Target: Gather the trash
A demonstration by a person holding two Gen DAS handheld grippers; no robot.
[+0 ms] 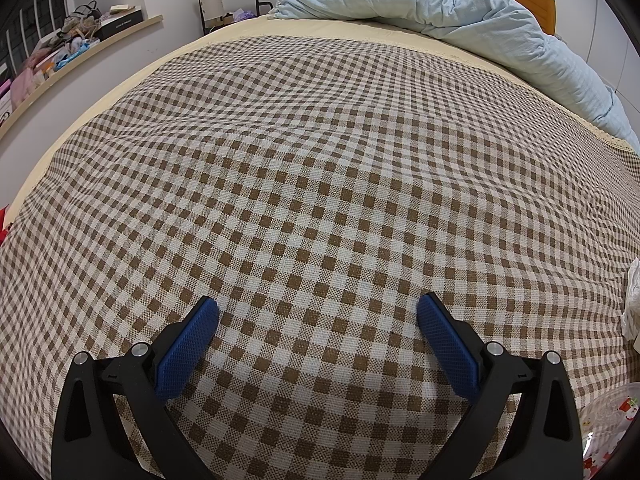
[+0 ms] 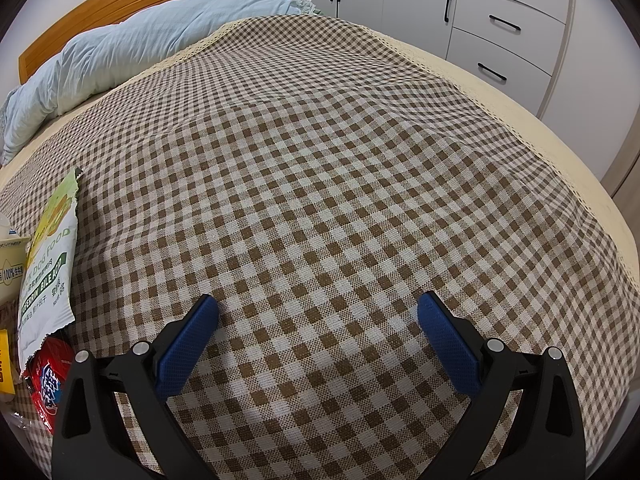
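Left gripper (image 1: 318,310) and right gripper (image 2: 318,308), textured blue jaws wide apart and empty, above woven gingham bedspread (image 2: 340,184); crinkled dog-food bag (image 2: 48,264) leftward.

cut off — white crumpled wrapper (image 1: 632,304) right edge | red packet (image 2: 46,384) under dog food bag (image 2: 48,264) | yellow item (image 2: 6,360) left edge

Your whole view is filled by the bedspread (image 1: 320,184), a brown, white and pale-grey gingham check edged in cream. Beyond the bedspread, you see a light blue duvet (image 1: 440,4) bunched against an orange-brown wooden headboard (image 2: 120,4). At the bedspread's left edge in your right wrist view lies a white dog food bag (image 2: 48,264) printed in green and yellow, with a red packet (image 2: 46,380) just below it. Your gripper pads (image 1: 186,354) are blue on black frames.
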